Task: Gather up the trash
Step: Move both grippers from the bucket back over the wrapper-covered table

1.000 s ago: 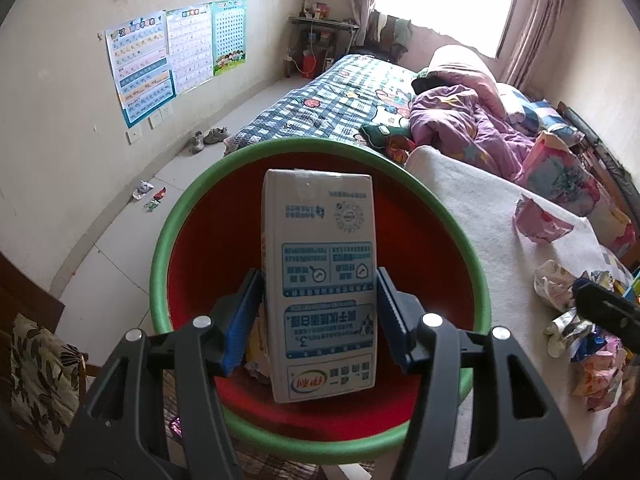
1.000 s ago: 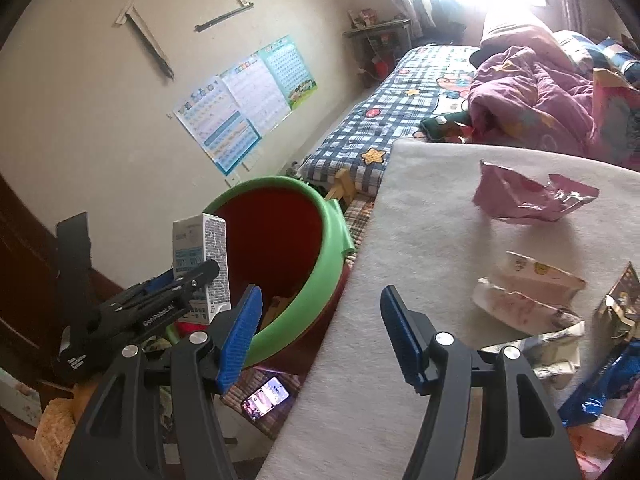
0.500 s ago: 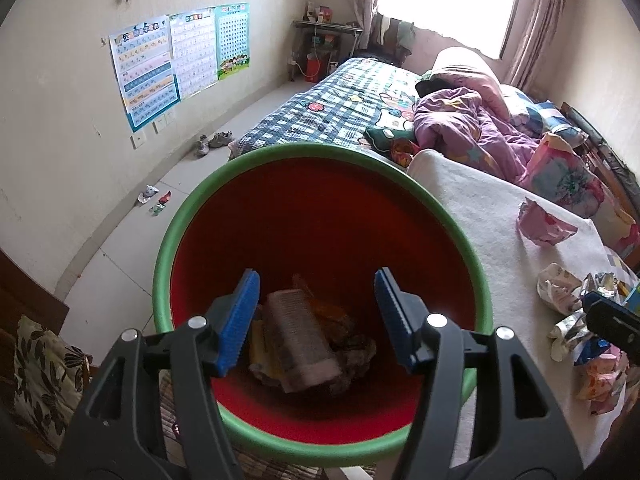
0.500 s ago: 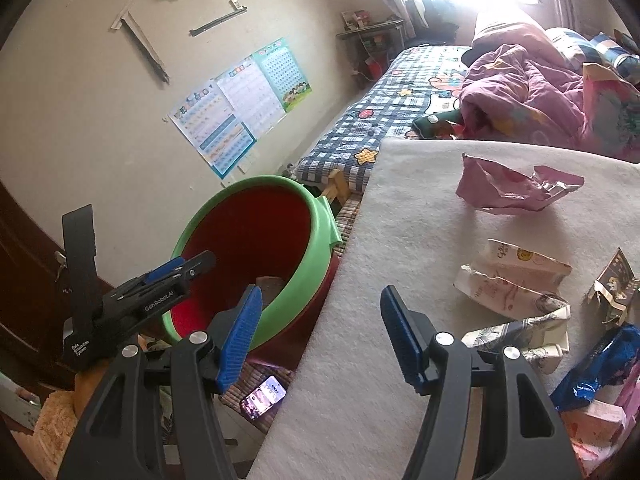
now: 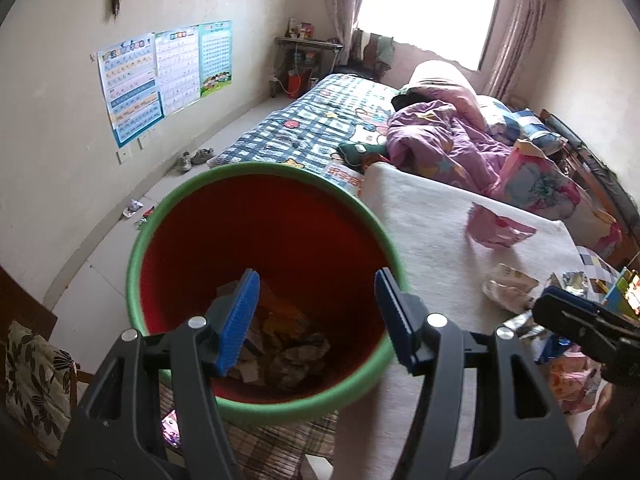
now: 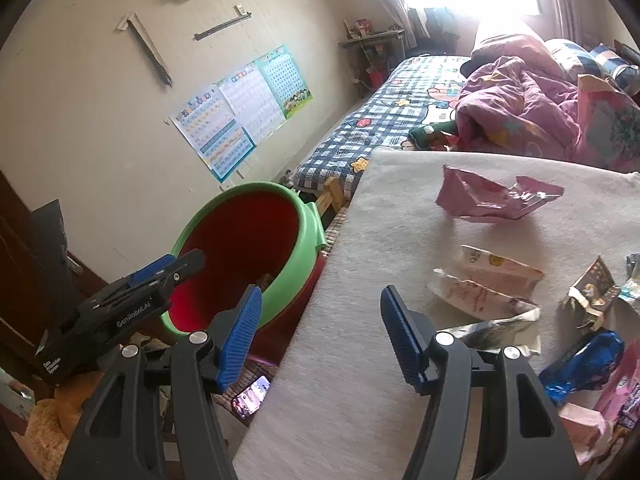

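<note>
A red bin with a green rim [image 5: 256,172] stands beside the table [image 5: 424,220]; it also shows in the right wrist view [image 6: 288,280]. Crumpled trash [image 5: 288,352] lies at its bottom. My left gripper [image 5: 316,320] is open and empty above the bin; it shows in the right wrist view [image 6: 160,276]. My right gripper [image 6: 320,336] is open and empty over the table's [image 6: 360,360] left edge. A pink wrapper [image 6: 492,200], pale wrappers [image 6: 484,284] and a blue wrapper [image 6: 584,360] lie on the table.
A bed with a checked cover [image 5: 316,128] and a purple quilt [image 5: 444,140] lies beyond the table. Posters [image 5: 160,76] hang on the left wall. A phone [image 6: 252,396] lies on the mat below the table edge. A patterned cushion [image 5: 32,376] sits at the left.
My left gripper opened and let go of the white milk carton, which dropped into the bin. It has since swung a little right. My right gripper has moved slightly further over the table.
</note>
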Tool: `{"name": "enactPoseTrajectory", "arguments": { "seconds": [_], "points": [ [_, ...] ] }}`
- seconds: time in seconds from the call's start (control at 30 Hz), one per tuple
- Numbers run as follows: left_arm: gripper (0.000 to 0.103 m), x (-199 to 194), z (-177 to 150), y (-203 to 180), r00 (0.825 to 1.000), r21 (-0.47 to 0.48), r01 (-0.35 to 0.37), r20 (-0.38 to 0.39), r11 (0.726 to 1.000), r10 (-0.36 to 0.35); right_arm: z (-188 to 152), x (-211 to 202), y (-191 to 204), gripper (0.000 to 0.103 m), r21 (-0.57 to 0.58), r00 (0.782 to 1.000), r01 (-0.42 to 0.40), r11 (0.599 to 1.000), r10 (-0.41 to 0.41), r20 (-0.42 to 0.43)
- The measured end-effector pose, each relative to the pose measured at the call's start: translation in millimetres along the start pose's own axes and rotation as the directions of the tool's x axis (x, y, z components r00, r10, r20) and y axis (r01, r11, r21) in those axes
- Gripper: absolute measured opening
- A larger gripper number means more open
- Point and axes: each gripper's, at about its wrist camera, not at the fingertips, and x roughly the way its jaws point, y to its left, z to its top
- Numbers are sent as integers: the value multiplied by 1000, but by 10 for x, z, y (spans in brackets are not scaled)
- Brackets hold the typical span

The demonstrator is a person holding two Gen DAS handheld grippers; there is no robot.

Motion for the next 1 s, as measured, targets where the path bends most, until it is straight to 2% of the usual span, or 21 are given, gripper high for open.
{"name": "enactPoseTrajectory", "arguments": {
  "seconds": [0.4, 0.67, 0.83, 0.9, 1.0],
  "points": [
    [58, -160, -280, -744, 1000, 8, 25, -5, 1000, -25, -69, -562, -570, 60, -12, 998, 29, 1000, -28, 55],
    [58, -305, -565, -1325, 999, -12, 44, -12, 999, -45, -165, -978, -1261, 60, -14, 994, 88, 996, -87, 60],
    [62, -323, -779, -1669, 997, -14, 71, -40, 997, -72, -314, -1137, -1773, 60, 29, 991, 127, 991, -128, 31],
    [67, -314, -834, -1785, 995, -12, 85, -55, 996, -85, -372, -1178, -1946, 60, 46, 990, 136, 990, -137, 17],
    [71, -281, -923, -1979, 988, -14, 124, -89, 992, -125, -450, -1228, -2088, 60, 59, 990, 138, 989, -139, 2]
  ]
}}
